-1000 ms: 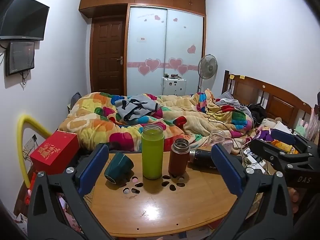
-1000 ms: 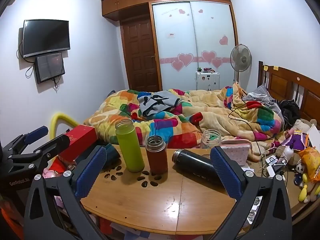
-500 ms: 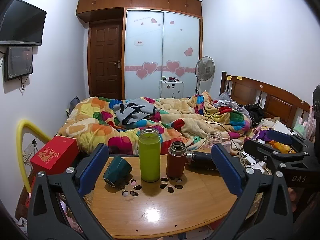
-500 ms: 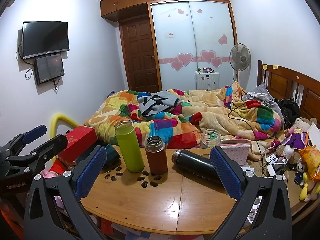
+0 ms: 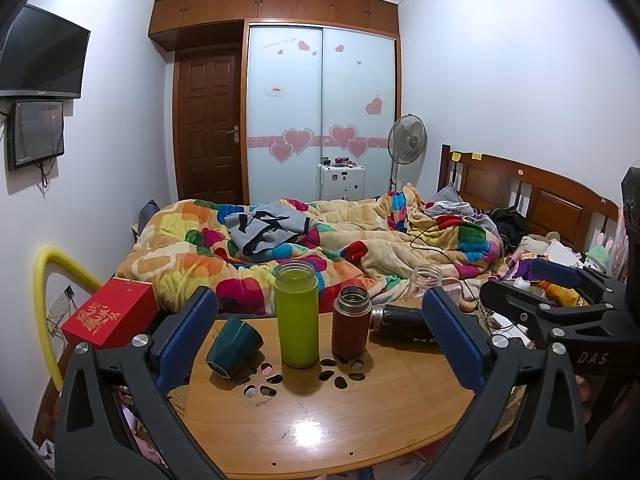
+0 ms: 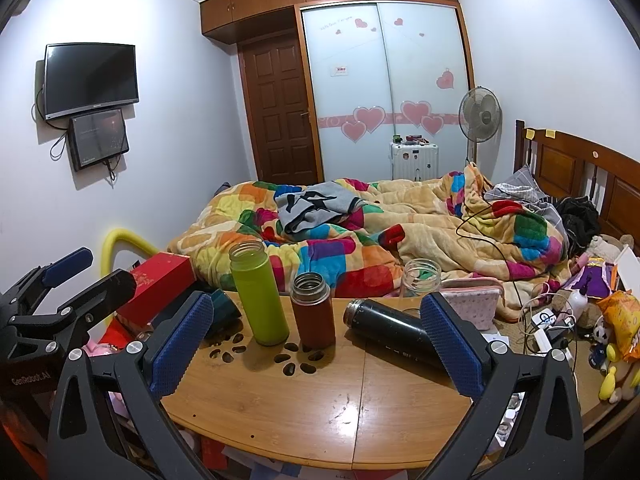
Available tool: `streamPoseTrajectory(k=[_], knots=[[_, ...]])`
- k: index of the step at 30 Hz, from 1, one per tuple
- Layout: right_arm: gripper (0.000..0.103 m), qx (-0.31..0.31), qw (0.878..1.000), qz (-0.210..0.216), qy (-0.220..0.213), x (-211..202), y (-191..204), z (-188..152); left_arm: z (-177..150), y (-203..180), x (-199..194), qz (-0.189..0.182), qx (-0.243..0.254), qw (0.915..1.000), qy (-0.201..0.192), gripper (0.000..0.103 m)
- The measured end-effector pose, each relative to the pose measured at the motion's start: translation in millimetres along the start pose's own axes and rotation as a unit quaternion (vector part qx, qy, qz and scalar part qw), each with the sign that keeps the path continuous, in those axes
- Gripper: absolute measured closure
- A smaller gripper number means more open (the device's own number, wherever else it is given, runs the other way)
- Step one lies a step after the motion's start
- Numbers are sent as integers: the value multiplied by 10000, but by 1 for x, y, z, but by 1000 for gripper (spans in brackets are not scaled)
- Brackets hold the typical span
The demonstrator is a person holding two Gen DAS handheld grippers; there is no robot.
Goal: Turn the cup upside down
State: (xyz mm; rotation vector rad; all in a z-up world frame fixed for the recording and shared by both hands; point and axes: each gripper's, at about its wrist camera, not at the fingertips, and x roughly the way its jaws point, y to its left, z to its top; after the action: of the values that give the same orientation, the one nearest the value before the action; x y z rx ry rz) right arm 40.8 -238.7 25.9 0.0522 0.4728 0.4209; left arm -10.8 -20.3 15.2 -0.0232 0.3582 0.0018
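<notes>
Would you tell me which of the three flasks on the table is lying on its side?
The black flask; the green flask and brown flask stand upright.

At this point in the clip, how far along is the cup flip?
Nothing looks done yet: the dark green cup lies on its side on the wooden table, left of the green bottle. Nothing is in hand; the left gripper and right gripper are both open and short of it. Grasping, turning and setting the cup rim-down all remain.
</notes>
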Motion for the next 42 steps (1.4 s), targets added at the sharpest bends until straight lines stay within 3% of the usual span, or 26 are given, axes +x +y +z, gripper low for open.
streamPoseTrajectory(k=[42], knots=[[0, 17, 10000, 13, -27, -5, 2, 7, -5, 3, 2, -10, 10, 10000, 0, 0]])
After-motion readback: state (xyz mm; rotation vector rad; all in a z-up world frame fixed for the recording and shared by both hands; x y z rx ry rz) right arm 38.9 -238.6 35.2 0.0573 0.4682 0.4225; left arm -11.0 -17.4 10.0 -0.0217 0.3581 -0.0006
